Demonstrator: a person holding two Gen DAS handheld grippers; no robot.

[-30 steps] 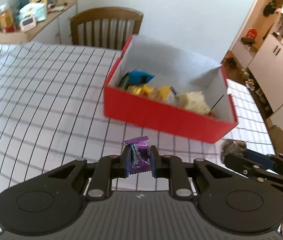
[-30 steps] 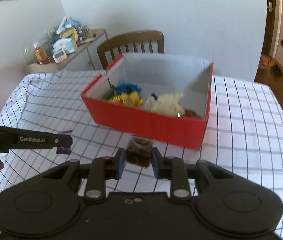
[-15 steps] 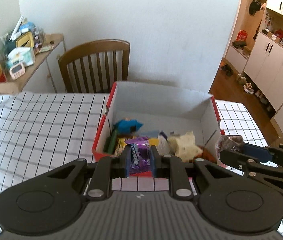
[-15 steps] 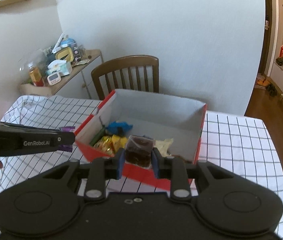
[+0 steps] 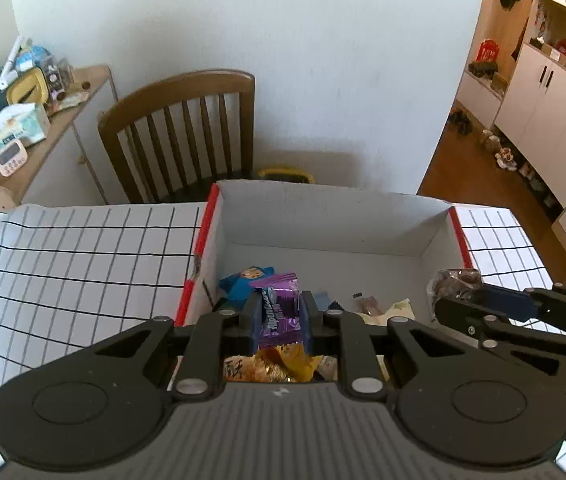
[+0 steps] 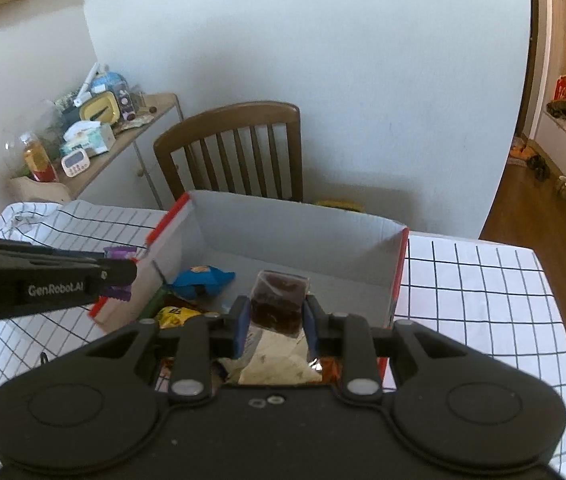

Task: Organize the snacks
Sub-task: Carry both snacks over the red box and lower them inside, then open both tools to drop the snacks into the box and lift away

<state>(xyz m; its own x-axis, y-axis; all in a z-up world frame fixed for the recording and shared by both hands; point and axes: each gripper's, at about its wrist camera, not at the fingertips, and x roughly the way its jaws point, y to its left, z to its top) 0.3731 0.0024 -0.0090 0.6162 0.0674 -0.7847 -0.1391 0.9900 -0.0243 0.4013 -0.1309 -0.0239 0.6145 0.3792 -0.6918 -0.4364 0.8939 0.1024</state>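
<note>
Since the earlier frames both hand-held grippers have travelled forward from above the checked cloth to a position over the open red box (image 5: 460, 236), which now fills the lower centre of both wrist views.

The left hand-held gripper (image 5: 281, 316) is pinching a purple candy wrapper (image 5: 279, 312) upright between its pads. The wrapper hangs above the box interior, near the left wall, over a blue packet (image 5: 243, 282) and yellow-gold wrappers (image 5: 279, 366) lying on the box floor.

The right hand-held gripper (image 6: 276, 322) is pinching a clear packet with dark brown contents (image 6: 279, 302). The packet sits between the blue pads and hangs over the near half of the box, above a pale crumpled wrapper (image 6: 279, 364). In the left wrist view this packet appears close to the box's right wall.

The box stands on the worktop (image 6: 483, 280), which is covered by a white cloth with black grid lines. A wooden chair (image 5: 187, 132) stands behind the box, against the wall. A side shelf (image 6: 123, 140) to the left carries assorted household items.
</note>
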